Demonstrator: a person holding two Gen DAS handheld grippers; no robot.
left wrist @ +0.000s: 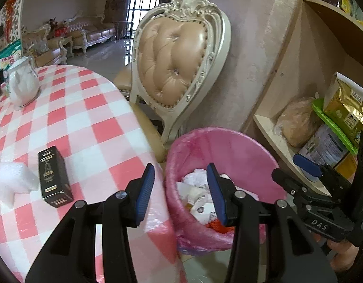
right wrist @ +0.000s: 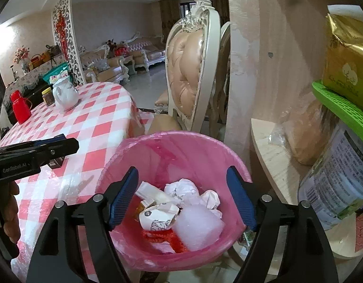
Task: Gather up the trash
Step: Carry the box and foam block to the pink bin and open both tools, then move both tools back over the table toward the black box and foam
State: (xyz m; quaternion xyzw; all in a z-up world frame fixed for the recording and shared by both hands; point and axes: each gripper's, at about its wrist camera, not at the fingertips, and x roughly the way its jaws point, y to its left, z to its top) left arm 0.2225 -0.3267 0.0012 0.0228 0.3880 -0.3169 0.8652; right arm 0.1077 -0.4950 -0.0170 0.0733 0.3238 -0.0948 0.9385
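Trash fills the bottom of the pink bin (right wrist: 181, 151): crumpled white paper (right wrist: 181, 186), a torn paper cup (right wrist: 158, 217), a white lump of foam (right wrist: 198, 224) and some red scraps (right wrist: 167, 235) lie heaped together inside the pink liner. The bin stands on the floor just beside the edge of the table (left wrist: 87, 122), between the table and a wooden shelf unit (left wrist: 275, 136), with a cream padded chair (left wrist: 174, 63) behind it.

My right gripper (right wrist: 182, 198) hangs over the bin's mouth with its jaws spread wide and nothing between them; the blue pads touch none of the rubbish below. My left gripper (left wrist: 181, 188) sits over the table's edge and the near rim of the bin, its jaws partly apart and also empty.

More rubbish remains on the checked red-and-white tablecloth: a black box (left wrist: 54, 176) lies flat, and a white piece of foam (left wrist: 14, 181) rests just beside it, to its left in the left wrist view. Farther back on the table stands a white jug (left wrist: 23, 85); the right wrist view also shows a small jar (right wrist: 47, 96) next to the jug and a red flask (right wrist: 20, 107) near the far edge.
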